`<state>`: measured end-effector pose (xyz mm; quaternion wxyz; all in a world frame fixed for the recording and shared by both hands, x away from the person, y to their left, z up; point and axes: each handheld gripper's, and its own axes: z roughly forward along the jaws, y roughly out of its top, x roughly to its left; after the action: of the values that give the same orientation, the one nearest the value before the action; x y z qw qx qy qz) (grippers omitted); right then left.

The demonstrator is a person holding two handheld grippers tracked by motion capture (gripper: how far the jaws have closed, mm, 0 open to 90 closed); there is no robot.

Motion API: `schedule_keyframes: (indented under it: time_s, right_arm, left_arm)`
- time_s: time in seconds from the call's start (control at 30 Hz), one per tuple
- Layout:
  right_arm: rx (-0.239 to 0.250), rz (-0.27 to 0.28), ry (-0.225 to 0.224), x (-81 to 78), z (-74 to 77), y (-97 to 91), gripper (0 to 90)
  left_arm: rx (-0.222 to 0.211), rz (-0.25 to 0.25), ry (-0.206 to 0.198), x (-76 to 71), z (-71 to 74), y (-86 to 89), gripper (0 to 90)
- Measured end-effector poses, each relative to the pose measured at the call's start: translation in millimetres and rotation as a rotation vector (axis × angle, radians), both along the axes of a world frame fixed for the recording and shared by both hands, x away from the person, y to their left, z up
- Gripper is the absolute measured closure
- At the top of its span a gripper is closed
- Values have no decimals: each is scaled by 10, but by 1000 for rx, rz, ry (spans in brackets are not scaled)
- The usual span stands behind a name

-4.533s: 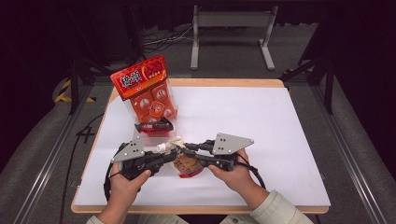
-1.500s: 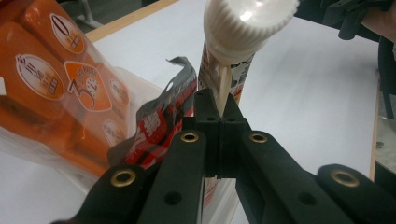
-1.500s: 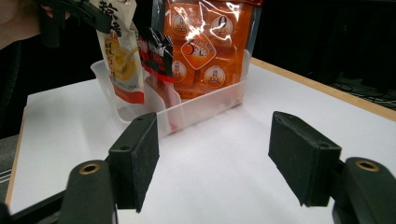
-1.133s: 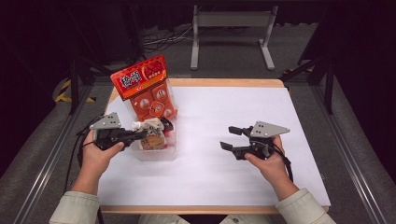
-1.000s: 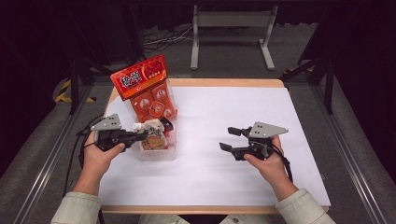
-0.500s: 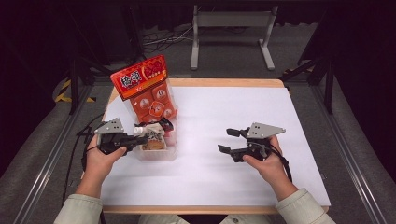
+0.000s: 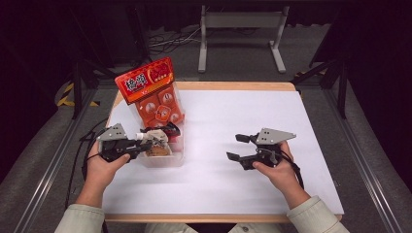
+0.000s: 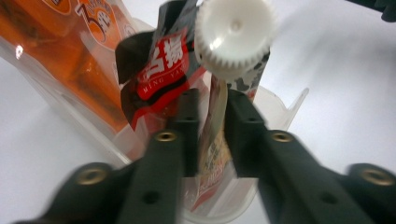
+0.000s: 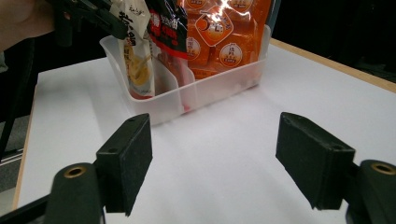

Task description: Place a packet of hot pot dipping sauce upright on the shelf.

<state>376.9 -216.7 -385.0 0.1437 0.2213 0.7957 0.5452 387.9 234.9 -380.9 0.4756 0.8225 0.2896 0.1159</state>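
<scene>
High view: near the table's (image 7: pixel 311 104) left edge a clear, thin-walled plastic bin (image 7: pixel 167 159) holds a glossy orange bag (image 7: pixel 154 94) upright at its far end, a black-and-red packet (image 8: pixel 156 70) beside it, and a soft spouted pouch (image 7: pixel 154 144) with a ribbed white cap (image 8: pixel 235 35) at its near end. The left gripper (image 7: pixel 138 148) reaches over the bin's left wall; its jaws have just been opening, the pouch between them with slim gaps either side. Smooth white table lies bare between bin and right gripper (image 7: pixel 238 147), whose jaws are spread, empty, and have been widening.
</scene>
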Motion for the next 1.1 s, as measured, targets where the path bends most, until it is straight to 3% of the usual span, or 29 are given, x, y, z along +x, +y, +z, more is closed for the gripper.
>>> schedule_keyframes:
  time_s: [0.13, 0.3, 0.43, 0.47, 0.5, 0.57, 0.7, 0.8, 0.83, 0.87, 1.1]
  right_arm:
    - [7, -2, 0, -4, 9, -15, 270]
    - [13, 4, -5, -18, 23, -22, 267]
    - [15, -5, -19, -21, 48, -54, 253]
    - [15, -5, -19, -21, 48, -54, 253]
    - [20, -16, -31, -23, 79, -101, 235]
    - [21, -26, -42, -25, 127, -169, 203]
    - [-14, -39, -41, -59, 211, -377, 134]
    - [-33, -78, -54, -109, 245, -521, 108]
    - [-33, -78, -54, -109, 245, -521, 108]
    - [-39, -115, -55, -147, 257, -612, 93]
    - [-77, -211, -35, -257, 206, -832, 69]
  left_arm:
    - [42, 51, -33, -28, 28, -17, 600]
    - [-11, 66, -46, -78, 79, 12, 464]
    - [-71, 81, -87, -215, 198, 38, 373]
    - [-71, 81, -87, -215, 198, 38, 294]
    - [-71, 84, -95, -241, 221, 53, 294]
    - [-69, 133, -72, -309, 252, 71, 241]
    - [-96, 163, -94, -420, 294, 130, 111]
    - [-133, 174, -121, -566, 324, 177, 83]
    - [-133, 174, -121, -566, 324, 177, 77]
    - [-128, 183, -128, -617, 306, 190, 72]
    - [-148, 225, -104, -713, 130, 271, 55]
